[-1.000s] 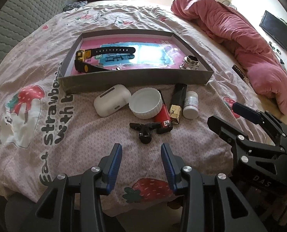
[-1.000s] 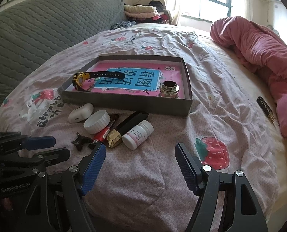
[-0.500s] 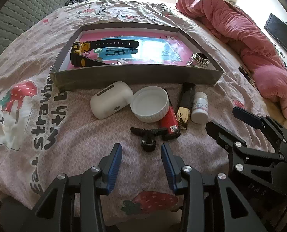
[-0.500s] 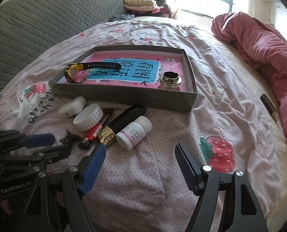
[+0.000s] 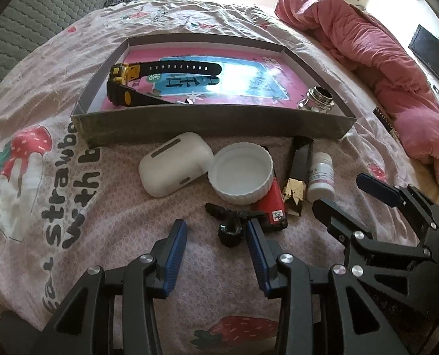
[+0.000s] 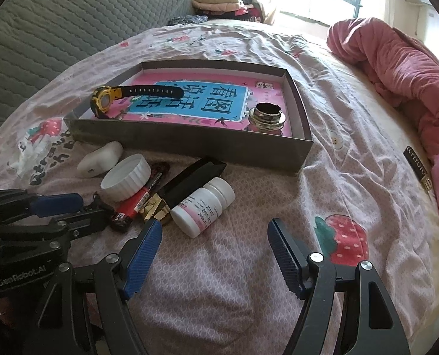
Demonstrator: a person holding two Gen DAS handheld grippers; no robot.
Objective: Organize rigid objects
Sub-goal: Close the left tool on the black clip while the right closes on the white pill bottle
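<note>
Fingers of the left gripper (image 5: 216,238) stand apart, empty, above the bedsheet (image 5: 71,230); the black wing-shaped clip (image 5: 230,224) lies at one o'clock, just beside the right fingertip. Right gripper (image 6: 215,238) fingers spread wide, empty; the white pill bottle (image 6: 203,207) lies at eleven o'clock, near the left fingertip.

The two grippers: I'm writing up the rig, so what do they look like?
Both the left gripper and right gripper are black angular frames with silver screws and ribbed blue finger pads. The left one's body reads "GenRobot.AI" in white. No hands or sleeves show.
</note>
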